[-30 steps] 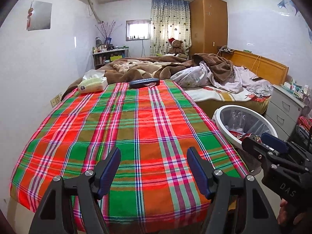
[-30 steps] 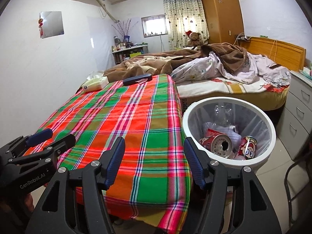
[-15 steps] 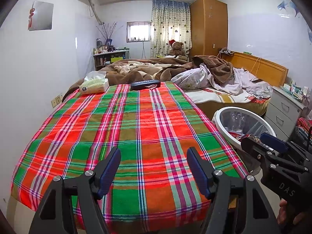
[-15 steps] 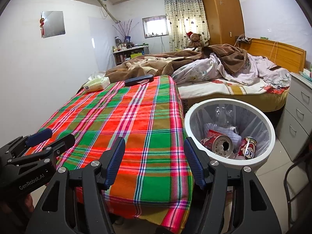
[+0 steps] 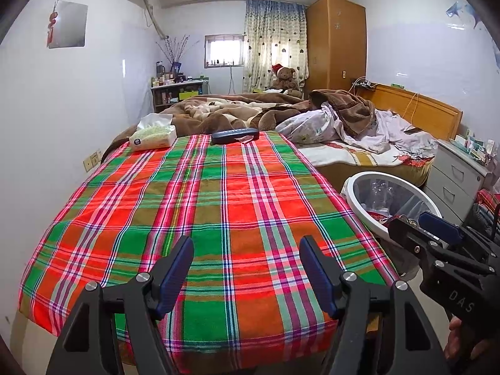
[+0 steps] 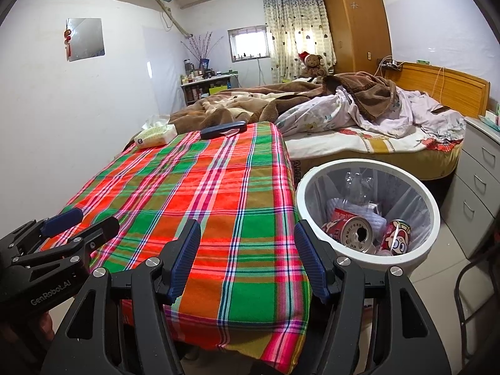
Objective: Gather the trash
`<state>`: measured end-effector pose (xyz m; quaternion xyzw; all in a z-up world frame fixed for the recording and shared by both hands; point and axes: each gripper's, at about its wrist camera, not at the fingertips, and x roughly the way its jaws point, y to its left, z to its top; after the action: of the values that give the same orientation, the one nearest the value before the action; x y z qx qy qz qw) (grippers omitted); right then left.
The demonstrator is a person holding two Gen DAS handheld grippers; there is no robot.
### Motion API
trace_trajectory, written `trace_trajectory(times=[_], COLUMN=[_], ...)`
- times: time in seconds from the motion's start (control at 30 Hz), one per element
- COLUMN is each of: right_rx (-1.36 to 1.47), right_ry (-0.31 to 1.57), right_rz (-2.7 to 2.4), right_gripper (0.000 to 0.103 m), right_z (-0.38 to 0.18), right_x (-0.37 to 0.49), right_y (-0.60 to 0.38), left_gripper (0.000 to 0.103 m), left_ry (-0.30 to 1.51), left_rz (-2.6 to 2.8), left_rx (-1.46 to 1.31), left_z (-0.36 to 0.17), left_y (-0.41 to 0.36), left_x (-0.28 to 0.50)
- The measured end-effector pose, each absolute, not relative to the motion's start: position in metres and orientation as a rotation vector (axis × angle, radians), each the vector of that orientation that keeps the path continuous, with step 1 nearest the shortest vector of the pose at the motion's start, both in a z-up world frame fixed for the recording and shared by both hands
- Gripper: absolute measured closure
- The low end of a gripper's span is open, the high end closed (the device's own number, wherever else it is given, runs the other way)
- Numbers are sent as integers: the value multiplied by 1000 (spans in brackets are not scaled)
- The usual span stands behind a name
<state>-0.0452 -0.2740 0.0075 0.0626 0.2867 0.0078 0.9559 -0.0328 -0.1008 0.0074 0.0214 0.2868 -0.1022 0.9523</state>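
Left gripper is held wide open, nothing gripped, over the near edge of the red-green plaid tablecloth. Right gripper is likewise spread wide and empty. Crushed red drink cans are seen inside the white round plastic-lined trash bin, just right of the right gripper's jaws, outside them. Blue flat case and tissue pack are left at the cloth's far end.

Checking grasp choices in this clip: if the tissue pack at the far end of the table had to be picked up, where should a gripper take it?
Probably across the short width of the tissue pack, coming down from above with the left gripper, whose side it lies on. It lies flat on the tablecloth; tissue sticks up from its top, so close on the two long sides, below that.
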Motion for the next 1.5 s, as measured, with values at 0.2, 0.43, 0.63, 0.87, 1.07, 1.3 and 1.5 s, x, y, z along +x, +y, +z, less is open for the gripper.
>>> trace_trajectory(times=[0.2, 0.43, 0.63, 0.87, 1.07, 1.3, 1.5], right_rx=[127, 129, 127, 130, 129, 133, 134], right_ry=[578, 577, 577, 574, 574, 571, 572], right_rz=[14, 14, 11, 12, 11, 7, 6], right_gripper=[39, 39, 39, 39, 39, 39, 39], right_z=[8, 8, 8, 7, 7, 7, 7], right_x=[-45, -46, -46, -47, -47, -48, -48], right_y=[-274, -275, -274, -274, -274, -273, -273], left_gripper=[33, 33, 33, 33, 33, 33, 33], left_ry=[582, 579, 577, 578, 577, 576, 576], left_rz=[-210, -211, -213, -212, -216, -215, -215], left_rx=[44, 44, 45, 46, 48, 48, 48], left_z=[8, 8, 8, 8, 8, 8, 8], left_y=[-100, -101, -101, -102, -101, -101, -101], left_x=[-32, -32, -31, -32, -34, -35, -35])
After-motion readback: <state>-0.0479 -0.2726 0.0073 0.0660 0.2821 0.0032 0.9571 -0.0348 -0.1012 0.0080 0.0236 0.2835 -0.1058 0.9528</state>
